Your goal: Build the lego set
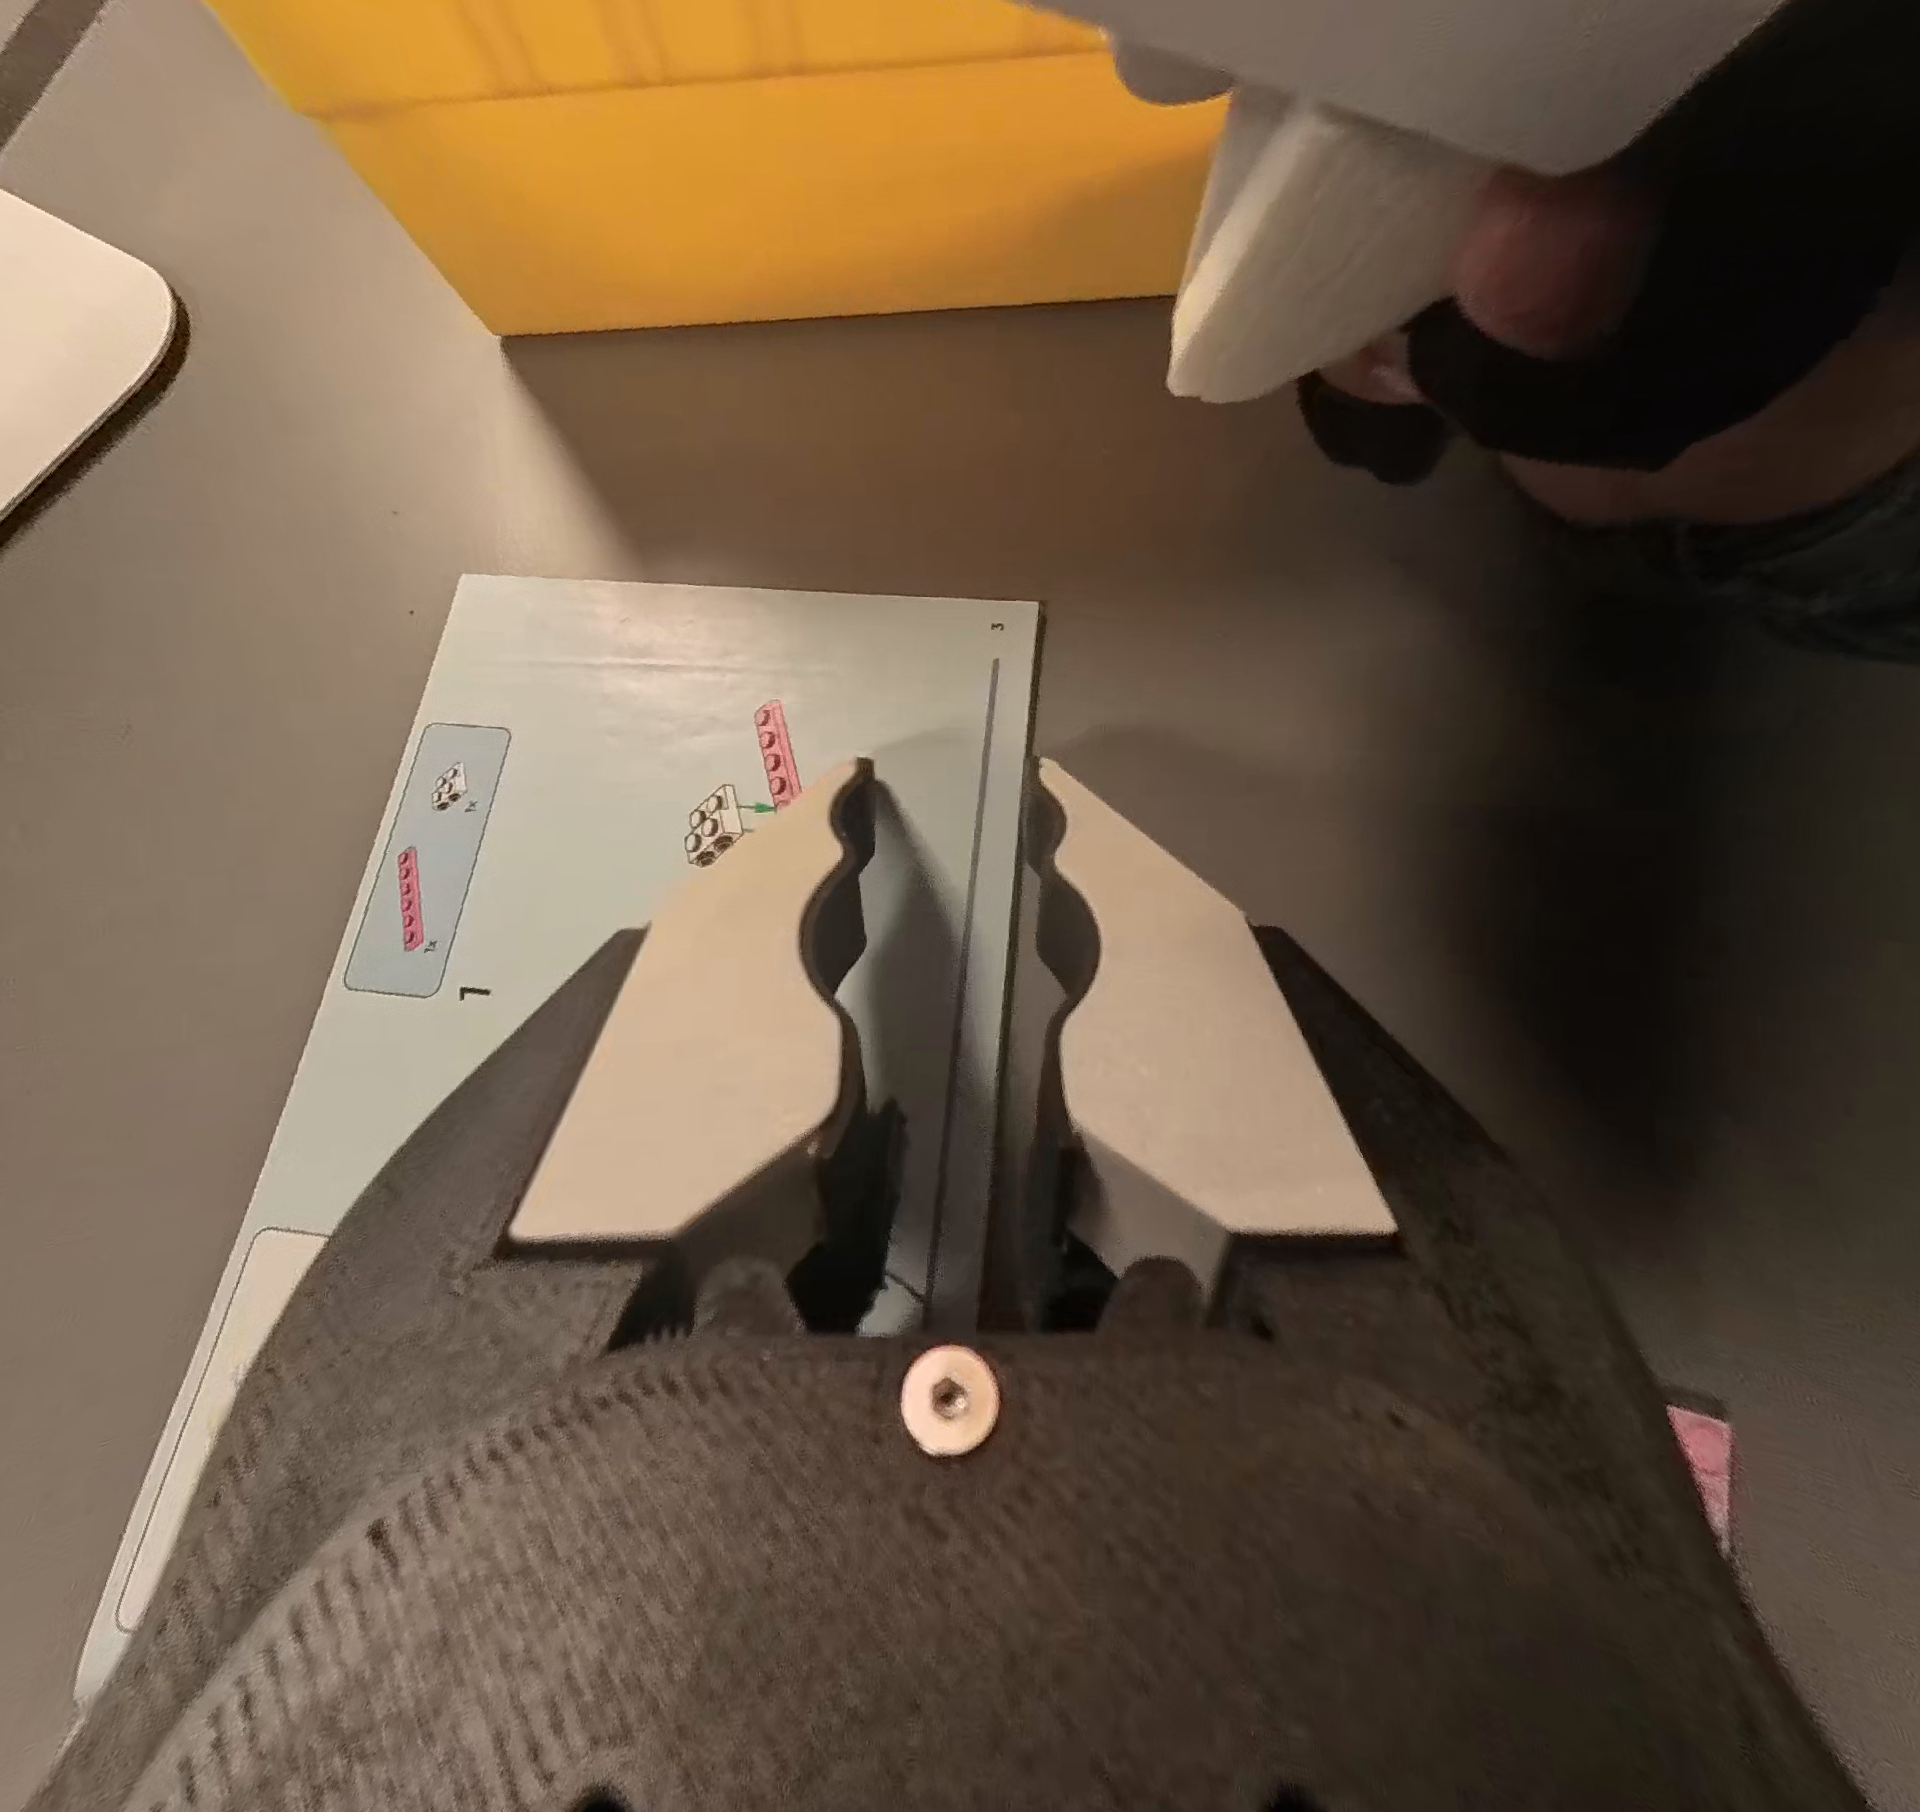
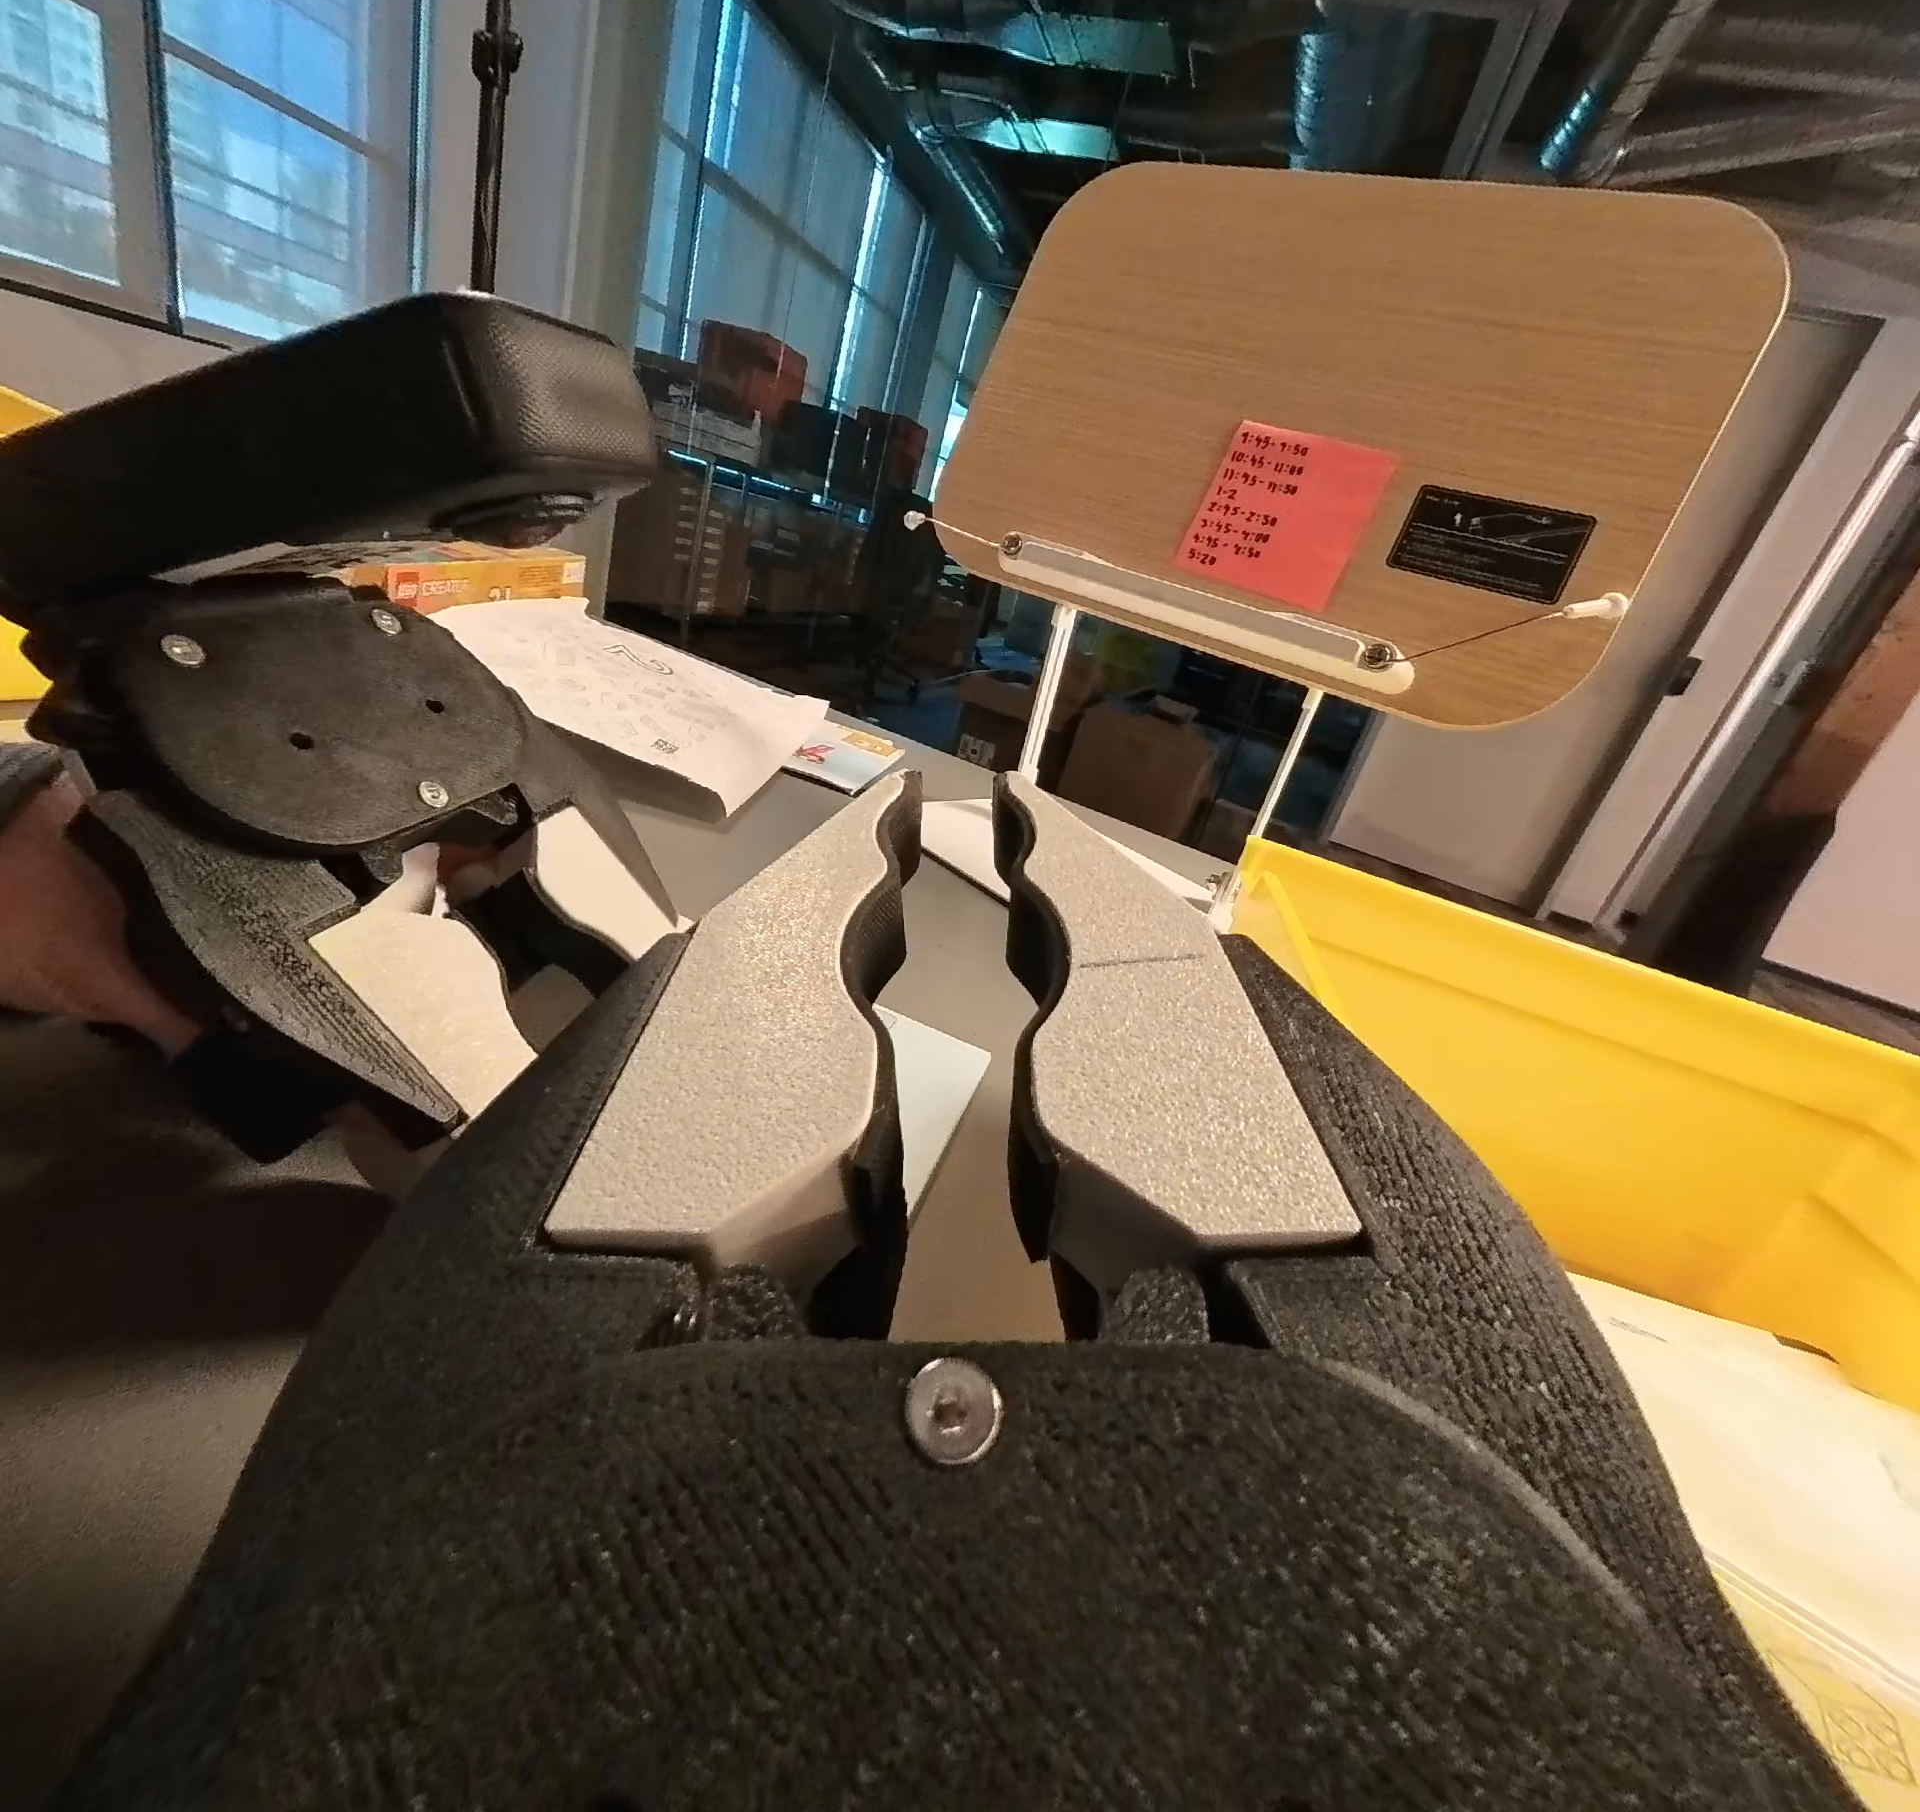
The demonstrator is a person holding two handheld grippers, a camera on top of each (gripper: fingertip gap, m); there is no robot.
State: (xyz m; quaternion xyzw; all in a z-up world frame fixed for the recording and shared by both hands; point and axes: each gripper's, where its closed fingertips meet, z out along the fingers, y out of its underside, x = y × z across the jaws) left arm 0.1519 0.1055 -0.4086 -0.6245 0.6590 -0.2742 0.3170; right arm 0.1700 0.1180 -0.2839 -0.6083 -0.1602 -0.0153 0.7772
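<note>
While the pale blue instruction sheet [image 1: 644, 723] lies flat on the grey table [image 1: 260, 536], neither gripper is holding anything.
Left gripper [image 1: 951, 775] hovers over the sheet's right edge, fingers apart, nothing pinched; right gripper [image 2: 956, 791] is up in the air, fingers slightly apart and bare, beside a yellow bin [image 2: 1558, 1014] and wooden stand [image 2: 1351, 391].

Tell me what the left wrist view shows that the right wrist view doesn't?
Only the left wrist view shows the pale blue instruction page with brick drawings, lying flat under the left gripper, whose fingers are apart and straddle the page's right edge.

Only the right wrist view shows a wooden board on a stand with a pink note, windows, and loose white sheets.

Both show the grey table, a yellow bin and the other gripper.
</note>
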